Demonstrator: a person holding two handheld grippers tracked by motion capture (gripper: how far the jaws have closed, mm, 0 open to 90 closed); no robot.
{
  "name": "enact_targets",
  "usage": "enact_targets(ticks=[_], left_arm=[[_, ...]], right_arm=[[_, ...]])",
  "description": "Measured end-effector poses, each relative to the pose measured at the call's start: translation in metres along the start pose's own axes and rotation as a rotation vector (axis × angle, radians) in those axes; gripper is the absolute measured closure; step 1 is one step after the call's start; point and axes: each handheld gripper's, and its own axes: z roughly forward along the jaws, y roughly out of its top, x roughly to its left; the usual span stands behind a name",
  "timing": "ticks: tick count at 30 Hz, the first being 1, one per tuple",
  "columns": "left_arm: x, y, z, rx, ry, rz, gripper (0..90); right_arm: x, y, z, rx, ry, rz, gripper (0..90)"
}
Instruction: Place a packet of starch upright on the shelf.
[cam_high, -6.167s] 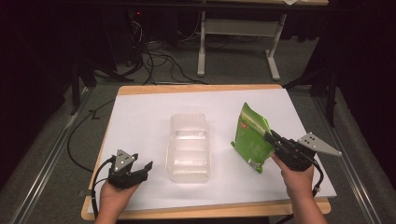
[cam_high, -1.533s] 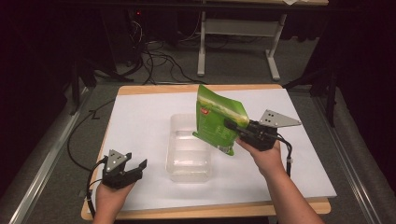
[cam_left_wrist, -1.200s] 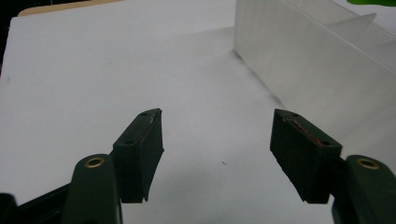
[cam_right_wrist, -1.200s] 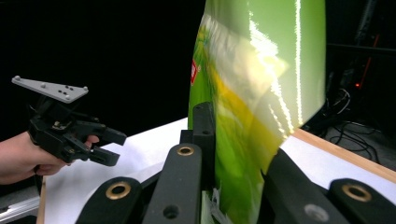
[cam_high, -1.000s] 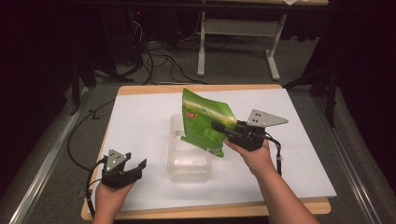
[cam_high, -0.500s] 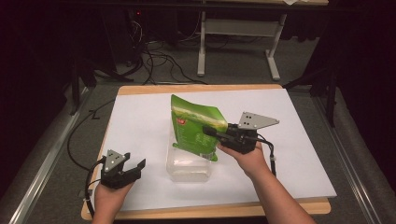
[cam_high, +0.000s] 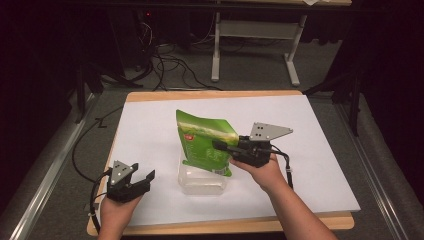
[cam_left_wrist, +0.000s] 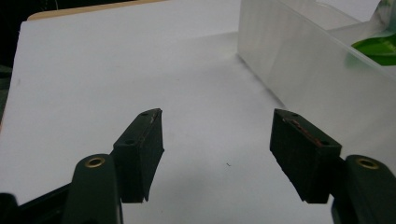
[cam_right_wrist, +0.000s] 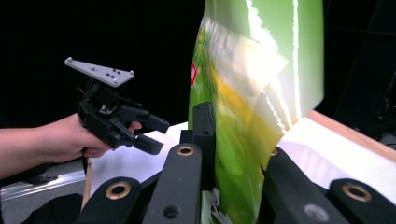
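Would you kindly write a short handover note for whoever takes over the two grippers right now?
Right gripper: shut on the green pouch, holding it upright in the air over the clear plastic container.
Left gripper: open and holding nothing, low over the white table at its near left, beside the container.
Done: the pouch is lifted and brought above the container.
Left: the pouch is not yet inside; its lower edge hangs at about the container's rim. Probably lower it in and open the right jaws. The left gripper could steady the container if it slides.

High view overhead facing forward, gripper views close, sharing white table (cam_high: 150, 125)
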Motion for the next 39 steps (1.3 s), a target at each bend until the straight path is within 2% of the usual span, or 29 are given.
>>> enact_targets(ticks=[9, 17, 27, 39], left_arm=[[0.001, 0.000, -0.001, -0.004, 0.003, -0.013, 35.2], [0.001, 0.000, -0.001, -0.006, 0.003, -0.006, 35.2], [0.000, 0.000, -0.001, -0.006, -0.001, -0.002, 35.3], [0.000, 0.000, -0.001, -0.004, -0.005, -0.009, 35.3]], right_arm=[[0.000, -0.006, 0.004, 0.034, 0.005, 0.004, 86.5], [0.000, -0.007, 0.007, 0.056, 0.013, 0.001, 86.5], [0.001, -0.010, 0.021, 0.084, 0.016, -0.005, 86.5], [-0.001, -0.013, 0.025, 0.073, 0.016, 0.008, 86.5]])
